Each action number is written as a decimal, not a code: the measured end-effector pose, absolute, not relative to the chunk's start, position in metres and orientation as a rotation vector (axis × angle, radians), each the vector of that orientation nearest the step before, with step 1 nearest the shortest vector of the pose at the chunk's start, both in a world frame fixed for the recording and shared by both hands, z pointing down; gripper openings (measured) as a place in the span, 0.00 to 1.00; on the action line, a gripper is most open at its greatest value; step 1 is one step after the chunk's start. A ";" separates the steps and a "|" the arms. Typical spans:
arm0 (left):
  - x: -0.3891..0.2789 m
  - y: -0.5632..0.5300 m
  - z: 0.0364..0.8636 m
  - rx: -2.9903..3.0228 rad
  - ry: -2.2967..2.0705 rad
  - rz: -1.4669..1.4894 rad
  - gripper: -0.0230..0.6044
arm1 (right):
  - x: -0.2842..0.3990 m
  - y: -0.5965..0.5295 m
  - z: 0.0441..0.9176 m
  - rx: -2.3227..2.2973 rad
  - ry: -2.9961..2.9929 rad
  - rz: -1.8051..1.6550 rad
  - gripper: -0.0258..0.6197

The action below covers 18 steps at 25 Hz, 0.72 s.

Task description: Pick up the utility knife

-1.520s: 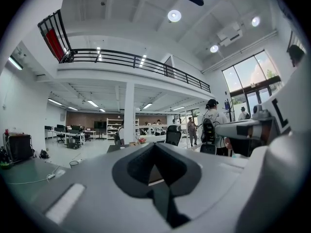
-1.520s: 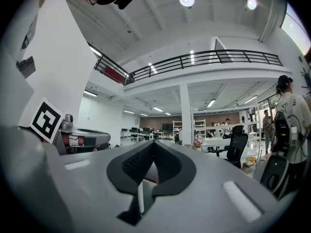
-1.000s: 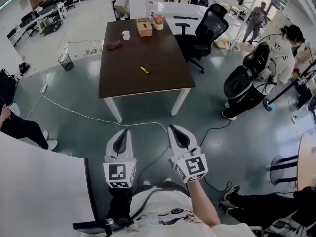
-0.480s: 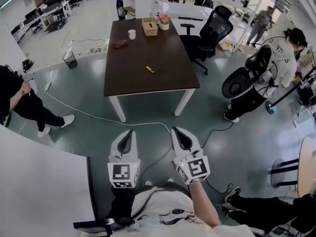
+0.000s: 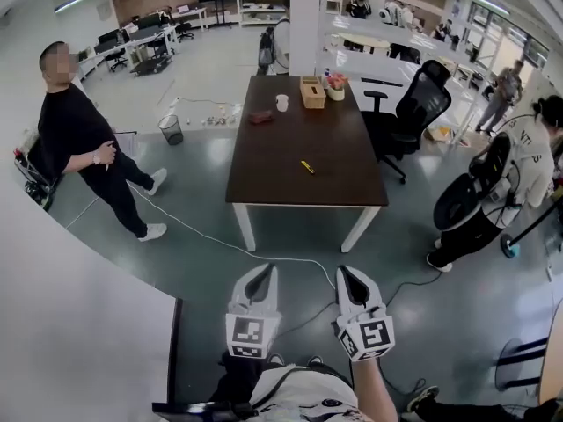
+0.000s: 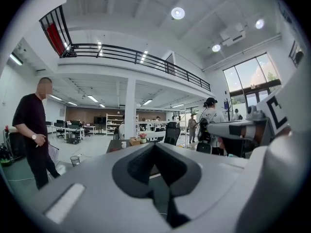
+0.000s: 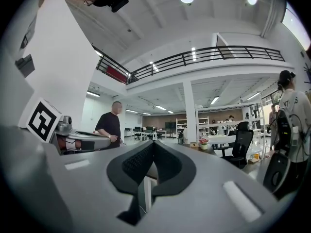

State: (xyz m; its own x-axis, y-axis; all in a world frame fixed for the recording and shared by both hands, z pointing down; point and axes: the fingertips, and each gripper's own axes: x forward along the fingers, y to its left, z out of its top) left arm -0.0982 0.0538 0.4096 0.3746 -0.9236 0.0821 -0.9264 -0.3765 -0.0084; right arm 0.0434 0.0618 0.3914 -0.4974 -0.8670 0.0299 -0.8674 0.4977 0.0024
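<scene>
Head view: knife (image 5: 307, 167) lies mid-desk (image 5: 268, 170), well ahead of both grippers, long axis slanting far-left to near-right. Left gripper (image 5: 265, 272) and right gripper (image 5: 347, 272): jaws together, empty. Neither is clearly nearer.

No print reads clearly; dark letters on a person's white shirt (image 7: 291, 113) are too small.

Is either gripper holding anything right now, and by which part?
Nothing is held. The left gripper and right gripper are shut and empty; the utility knife lies on the table.
</scene>
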 end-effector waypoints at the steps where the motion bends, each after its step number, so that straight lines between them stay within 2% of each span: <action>1: -0.097 0.055 0.412 2.566 -1.736 0.112 0.03 | 0.046 0.063 0.393 1.562 -2.697 0.025 0.04; 18: -0.123 0.049 0.433 2.512 -1.736 0.141 0.03 | 0.033 0.045 0.409 1.555 -2.680 0.073 0.04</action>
